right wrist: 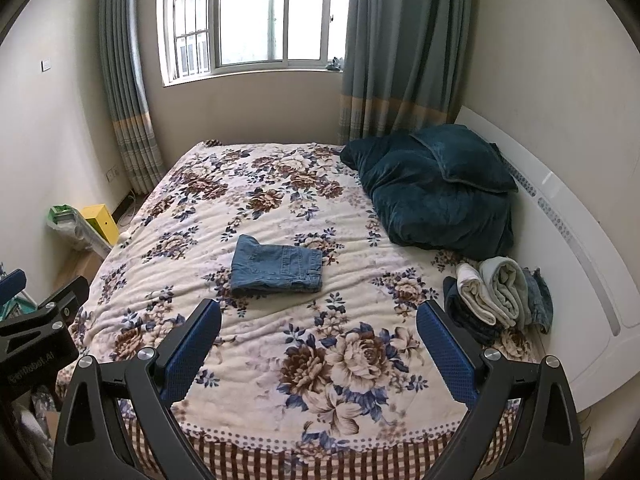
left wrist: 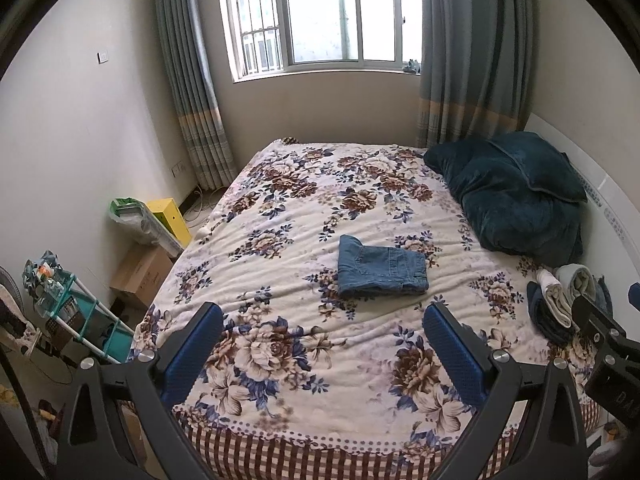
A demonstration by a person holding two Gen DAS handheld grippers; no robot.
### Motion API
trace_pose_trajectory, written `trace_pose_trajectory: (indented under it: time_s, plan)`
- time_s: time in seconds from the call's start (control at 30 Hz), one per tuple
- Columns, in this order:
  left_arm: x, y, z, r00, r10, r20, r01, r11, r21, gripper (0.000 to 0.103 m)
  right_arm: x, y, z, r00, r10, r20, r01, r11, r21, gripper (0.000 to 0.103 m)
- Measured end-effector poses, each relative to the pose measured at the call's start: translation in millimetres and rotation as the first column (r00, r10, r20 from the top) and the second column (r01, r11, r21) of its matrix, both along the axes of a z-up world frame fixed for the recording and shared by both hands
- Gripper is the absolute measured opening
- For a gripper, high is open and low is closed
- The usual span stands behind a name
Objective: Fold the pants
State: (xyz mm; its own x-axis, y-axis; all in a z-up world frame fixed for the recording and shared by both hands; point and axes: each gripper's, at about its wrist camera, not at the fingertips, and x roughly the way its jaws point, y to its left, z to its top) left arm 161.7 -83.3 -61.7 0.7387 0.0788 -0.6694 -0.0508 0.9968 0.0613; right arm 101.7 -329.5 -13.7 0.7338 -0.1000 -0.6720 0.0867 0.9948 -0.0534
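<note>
Left wrist: denim pants (left wrist: 382, 270) folded into compact rectangle on floral bedspread (left wrist: 304, 208); both tongs released, empty.

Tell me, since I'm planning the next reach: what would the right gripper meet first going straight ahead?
Probably the floral bedspread; the right gripper, jaws open and empty, points down at the bed. The folded jeans lie just beyond, though depth is unclear.

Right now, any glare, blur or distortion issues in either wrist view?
Left wrist: window blown out white, heavy fisheye bending of the walls, folded jeans sharp. Right wrist: same overexposed window, headboard curves strongly, jeans crisp with soft shadow at their near edge; no motion blur.
</note>
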Motion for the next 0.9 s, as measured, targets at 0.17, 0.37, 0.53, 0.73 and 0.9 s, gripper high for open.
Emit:
trace_pose_trajectory:
  time_s: [0.17,0.37,0.53,0.73,0.9]
  plan:
    - [-0.5,-0.8,-0.3,1.000,0.002,0.000,-0.002,1.000,-0.001,0.103,-0.3,0.0,0.6,1.000,0.002,-0.001,-0.002,1.000,0.002,0.100]
    - [-3.0,-1.3,-0.5,1.000,-0.001,0.003,0.001,1.000,-0.004,0.103,-0.2,0.2,1.5,1.000,0.006,-0.006,-0.006,1.000,0.005,0.100]
    - [-3.7,-2.3,-0.6,1.000,-0.001,0.005,0.001,1.000,-0.002,0.103,0.1,-0.1,1.8,1.000,0.007,-0.005,-0.007,1.000,0.007,0.100]
    - [-4.3,-2.7,-1.0,1.000,-0.002,0.007,0.002,1.000,-0.003,0.103,0.5,-0.2,1.7,1.000,0.010,-0.003,-0.010,1.000,0.003,0.100]
    - [-5.5,-0.8,0.9,1.000,-0.010,0.012,0.010,1.000,-0.010,0.103,1.3,-0.2,2.0,1.000,0.010,-0.002,-0.010,1.000,0.003,0.100]
